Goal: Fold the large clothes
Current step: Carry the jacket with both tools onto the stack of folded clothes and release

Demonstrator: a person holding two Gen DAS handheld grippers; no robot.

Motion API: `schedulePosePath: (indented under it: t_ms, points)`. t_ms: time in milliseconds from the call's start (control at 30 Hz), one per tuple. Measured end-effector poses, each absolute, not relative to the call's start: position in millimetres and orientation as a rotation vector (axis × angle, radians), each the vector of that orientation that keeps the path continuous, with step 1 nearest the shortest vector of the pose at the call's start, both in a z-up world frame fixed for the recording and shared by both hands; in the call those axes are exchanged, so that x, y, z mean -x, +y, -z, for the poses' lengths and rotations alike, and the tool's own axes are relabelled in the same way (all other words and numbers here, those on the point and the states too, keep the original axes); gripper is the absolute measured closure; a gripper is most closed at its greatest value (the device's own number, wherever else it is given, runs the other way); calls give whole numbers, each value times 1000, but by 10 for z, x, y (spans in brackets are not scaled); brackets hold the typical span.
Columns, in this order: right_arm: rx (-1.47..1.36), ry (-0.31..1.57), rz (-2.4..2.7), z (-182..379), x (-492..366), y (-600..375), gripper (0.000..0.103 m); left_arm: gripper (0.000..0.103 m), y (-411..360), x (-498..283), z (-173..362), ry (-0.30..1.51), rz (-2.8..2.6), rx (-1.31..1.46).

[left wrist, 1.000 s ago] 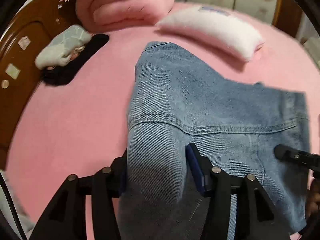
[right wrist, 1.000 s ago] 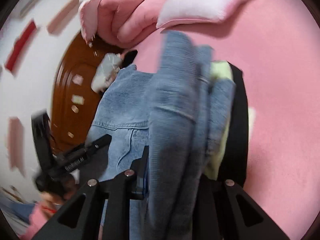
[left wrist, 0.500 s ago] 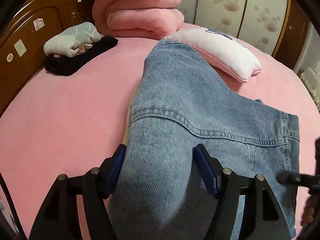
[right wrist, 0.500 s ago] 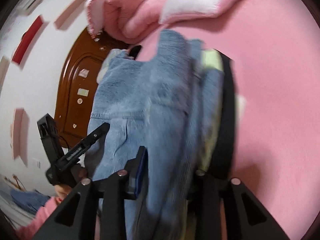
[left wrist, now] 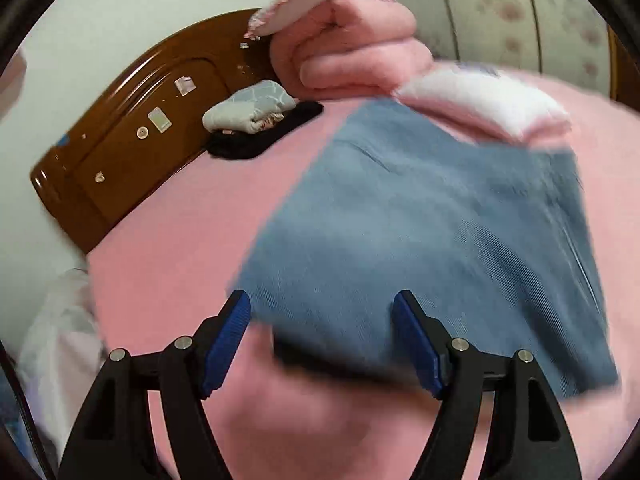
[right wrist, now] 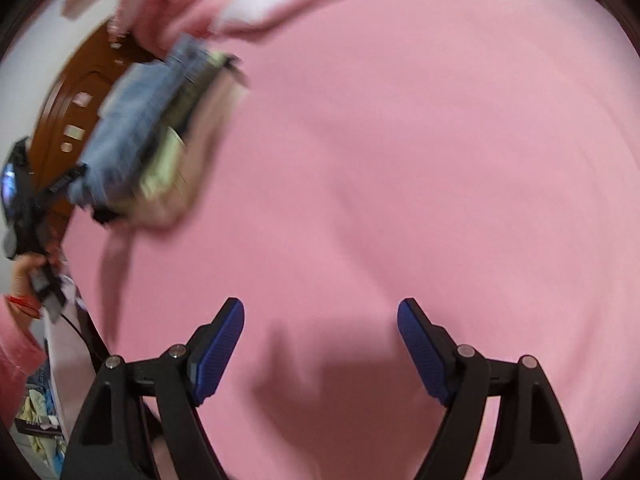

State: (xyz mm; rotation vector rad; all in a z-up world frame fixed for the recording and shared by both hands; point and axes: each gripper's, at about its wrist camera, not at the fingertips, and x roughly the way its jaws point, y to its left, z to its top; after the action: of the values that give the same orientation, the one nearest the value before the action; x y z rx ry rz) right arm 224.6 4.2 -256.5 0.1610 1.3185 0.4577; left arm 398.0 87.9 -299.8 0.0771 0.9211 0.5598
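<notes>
While the left wrist view is smeared by motion blur, the left gripper (left wrist: 322,320) shows plainly at the bottom: its two blue pads (left wrist: 224,332) stand wide apart and the jaws are opening. The folded jeans (left wrist: 432,240) lie on the pink bed sheet (left wrist: 180,248), and their near edge falls in the gap between the fingers, but neither pad presses on the cloth. Beyond the jeans, a white and pink pillow (left wrist: 480,100) sits at their far edge, and a rolled pink blanket (left wrist: 352,48) is piled against the wooden headboard (left wrist: 132,128). Just left of the blanket, a small grey bundle (left wrist: 248,108) rests on a black cloth (left wrist: 260,136).

Seen from the right wrist view, the right gripper (right wrist: 320,344) hangs over bare pink sheet (right wrist: 420,160), its blue pads (right wrist: 218,352) spread wide and its jaws opening, with nothing between them. The jeans (right wrist: 132,120) appear well apart at upper left as a blurred blue stack lying on top of some pale yellow-green (right wrist: 172,156) and black cloth. The left gripper (right wrist: 52,188) shows as a dark blur just beside that stack, held by a hand (right wrist: 24,272) at the left edge with a pink sleeve (right wrist: 16,352) below it. The headboard (right wrist: 64,120) and pillow (right wrist: 288,0) are blurred at the top.
</notes>
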Motion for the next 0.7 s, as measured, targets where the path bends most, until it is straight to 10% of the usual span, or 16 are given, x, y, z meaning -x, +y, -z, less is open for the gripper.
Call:
schedulePosePath:
  t_ms: [700]
  points:
    - [-144, 1334, -13, 1588, 177, -2347, 7, 29, -2878, -1567, 1458, 1059, 74, -162]
